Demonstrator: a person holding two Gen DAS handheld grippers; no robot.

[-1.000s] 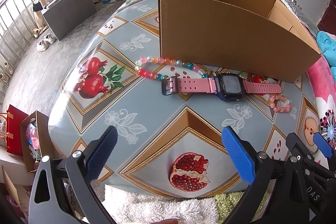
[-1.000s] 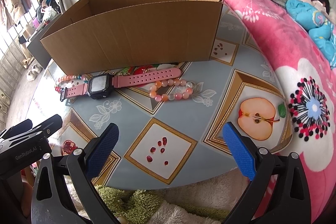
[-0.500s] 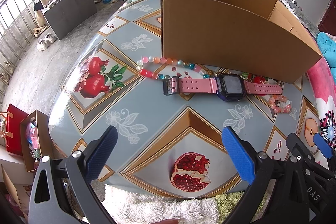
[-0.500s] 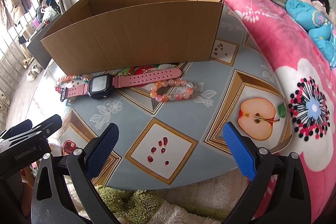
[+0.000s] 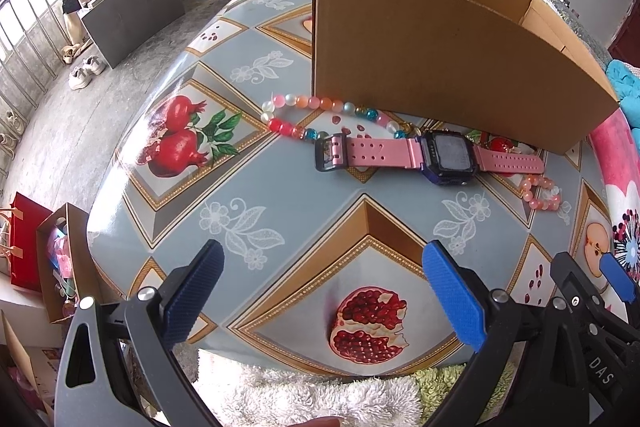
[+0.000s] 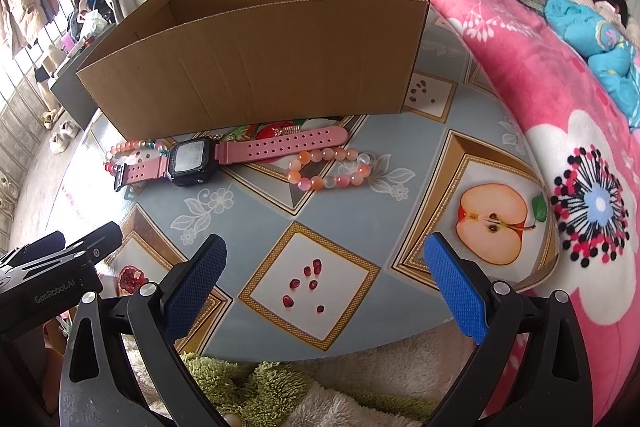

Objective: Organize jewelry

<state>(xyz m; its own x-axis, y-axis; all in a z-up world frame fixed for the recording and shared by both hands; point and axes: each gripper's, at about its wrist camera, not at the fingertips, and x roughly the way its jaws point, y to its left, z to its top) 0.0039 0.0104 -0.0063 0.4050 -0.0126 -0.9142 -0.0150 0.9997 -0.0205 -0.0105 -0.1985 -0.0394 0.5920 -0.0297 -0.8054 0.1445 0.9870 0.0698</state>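
A pink-strapped watch [image 5: 432,157] is lying flat on the table [image 5: 280,211], just in front of the near wall of an open cardboard box [image 5: 448,67], with its long axis running left to right across the middle of the left wrist view; its buckle end is pointing toward the left of that frame and its holed strap toward the right, while the dark square face is sitting right of centre, turned upward. In the right wrist view the same watch [image 6: 224,157] is lying in the left-centre, tilting slightly up toward the right. A multicoloured bead bracelet [image 5: 320,121] is lying by the buckle end, looping partly under the strap, and a pink bead bracelet [image 6: 332,169] is resting just below the holed strap; a red trinket [image 6: 276,131] is peeking out between the strap and the box, too hidden to identify. The left gripper [image 5: 320,291] is hovering at the bottom of its frame with its blue-padded jaws spread wide, holding nothing, and the right gripper [image 6: 324,279] is likewise hanging with jaws spread wide and empty, both well apart from the jewellery. The table is wearing a glossy grey-blue cloth printed with pomegranates, an apple and gold diamonds. A pink floral blanket [image 6: 560,131] is filling the right side of the right view, a fluffy rug [image 5: 304,395] is showing at the bottom edge, and a concrete floor with shoes [image 5: 86,71] is lying at the upper left.
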